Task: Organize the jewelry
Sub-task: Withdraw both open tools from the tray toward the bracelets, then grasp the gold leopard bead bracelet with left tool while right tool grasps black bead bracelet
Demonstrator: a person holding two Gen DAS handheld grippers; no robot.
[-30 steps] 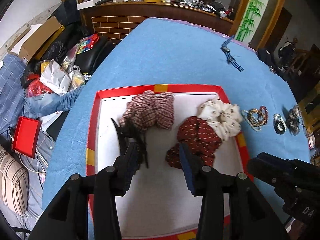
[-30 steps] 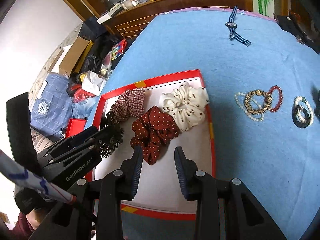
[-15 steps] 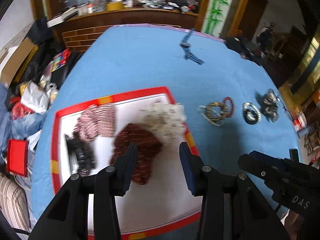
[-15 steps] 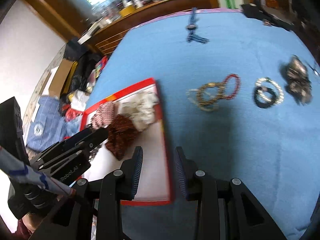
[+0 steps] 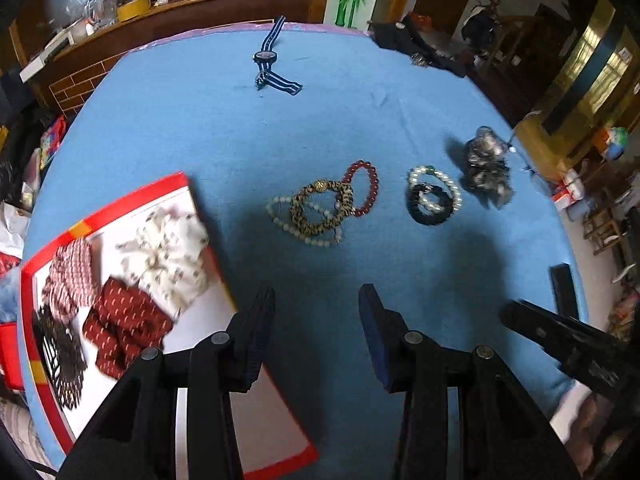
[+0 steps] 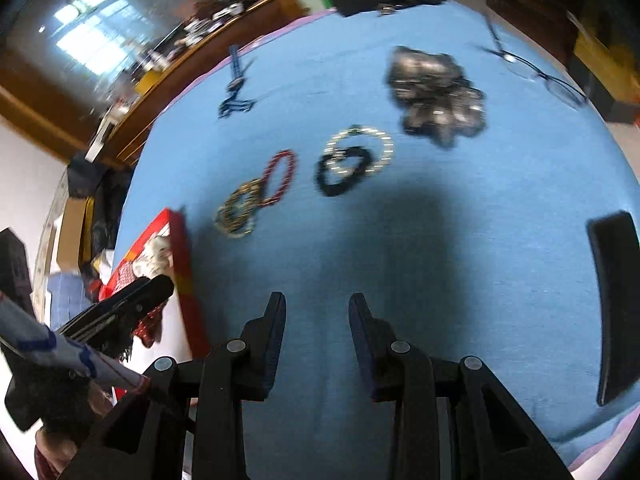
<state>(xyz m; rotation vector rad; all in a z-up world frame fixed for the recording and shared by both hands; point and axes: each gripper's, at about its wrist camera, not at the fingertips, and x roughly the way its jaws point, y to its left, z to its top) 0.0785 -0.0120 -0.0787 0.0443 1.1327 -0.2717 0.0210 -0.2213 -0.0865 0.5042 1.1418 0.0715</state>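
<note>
Hovering over bare blue cloth — tray edge left; bracelets ahead.

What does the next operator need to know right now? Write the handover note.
Left gripper: open, empty, above the blue cloth beside the red tray.
Right gripper: open, empty, above bare cloth.
Done: three scrunchies and a black hair clip lie in the tray.
Left: bead bracelets, pearl and black bracelets, silver-grey scrunchie, striped watch and glasses lie loose on the cloth.
</note>
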